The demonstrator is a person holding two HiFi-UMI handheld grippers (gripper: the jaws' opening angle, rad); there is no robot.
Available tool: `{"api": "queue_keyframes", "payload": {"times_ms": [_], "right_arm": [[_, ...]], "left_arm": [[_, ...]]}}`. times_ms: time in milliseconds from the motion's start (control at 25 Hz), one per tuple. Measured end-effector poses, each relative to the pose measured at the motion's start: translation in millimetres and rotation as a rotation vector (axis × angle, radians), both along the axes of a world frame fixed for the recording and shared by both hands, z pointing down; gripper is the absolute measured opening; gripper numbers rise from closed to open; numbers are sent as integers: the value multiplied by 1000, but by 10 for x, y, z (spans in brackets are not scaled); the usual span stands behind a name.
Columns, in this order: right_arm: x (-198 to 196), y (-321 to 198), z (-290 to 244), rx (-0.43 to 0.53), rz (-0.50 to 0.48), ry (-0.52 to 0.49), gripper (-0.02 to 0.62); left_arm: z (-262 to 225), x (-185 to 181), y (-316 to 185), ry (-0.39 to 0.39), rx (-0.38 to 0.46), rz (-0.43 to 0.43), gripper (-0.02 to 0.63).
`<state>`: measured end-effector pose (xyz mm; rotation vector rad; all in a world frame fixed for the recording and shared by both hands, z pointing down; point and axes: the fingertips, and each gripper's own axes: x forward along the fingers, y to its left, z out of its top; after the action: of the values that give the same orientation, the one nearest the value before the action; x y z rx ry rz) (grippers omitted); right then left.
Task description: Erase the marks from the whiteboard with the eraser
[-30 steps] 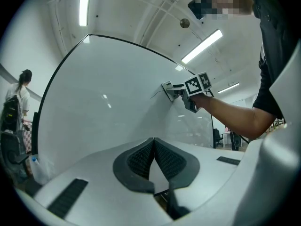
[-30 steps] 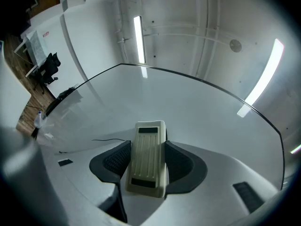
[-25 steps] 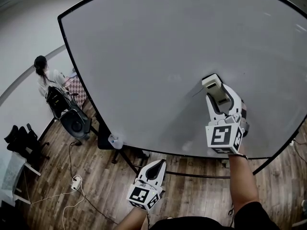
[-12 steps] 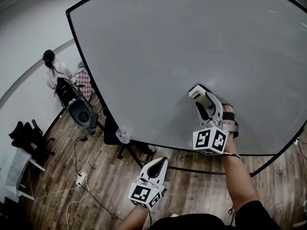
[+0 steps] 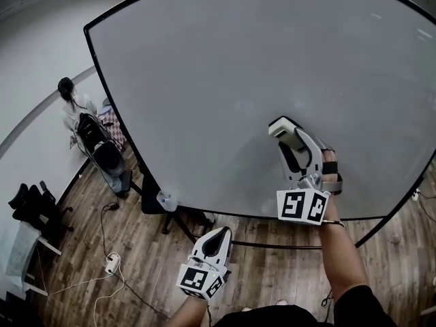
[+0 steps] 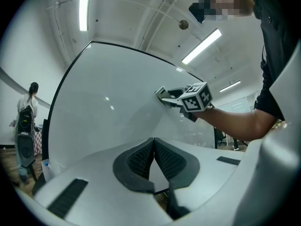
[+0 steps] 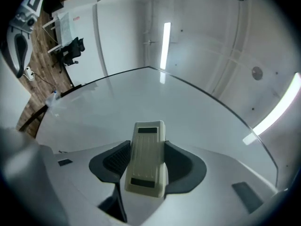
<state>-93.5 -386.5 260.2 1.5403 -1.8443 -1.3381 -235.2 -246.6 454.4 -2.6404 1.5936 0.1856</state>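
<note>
In the lower right of the head view, my right gripper (image 5: 285,131) has its jaws clamped on the cream eraser (image 7: 146,159), one dark pad against each long side. Gripping it by the sides leaves the eraser's front end free, and that end appears to touch the whiteboard (image 5: 225,73) low down, just above the board's bottom edge. I judge this hold lets the wrist press and sweep without the jaws scraping the surface.

The board fills most of the frame, a pale grey sheet in a thin black border. I can make out no marks on it in any view. They may be too faint to see, or the wiping may be nearly finished.

At the bottom centre, my left gripper (image 5: 216,240) hangs over the wooden floor (image 5: 136,264), well apart from the board. Its jaws are together with nothing between them. It looks parked there because the wiping needs only one tool.

At the left edge, a person (image 5: 71,104) sits beside the board's frame, well clear of my reach.
</note>
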Motion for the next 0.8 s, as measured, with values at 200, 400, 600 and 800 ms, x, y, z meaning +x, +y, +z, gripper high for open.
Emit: {"api": "queue_keyframes", "payload": {"times_ms": [200,400,600,800], "right_arm": [[793,173,-908,136,109,-55,245],[1468,52,-1201,146,199,-136,245],[1793,-6,-1438,145,156,-215,245],[1739,-50,-1387,143,129,-211,245]], "left_arm": [[-281,310,-105,10,37,17,20],[-174,410,-159,7,42,13,20],[-226,501,-155,-8,47,25,20],[-184,569,-208,-13,34,25,20]]}}
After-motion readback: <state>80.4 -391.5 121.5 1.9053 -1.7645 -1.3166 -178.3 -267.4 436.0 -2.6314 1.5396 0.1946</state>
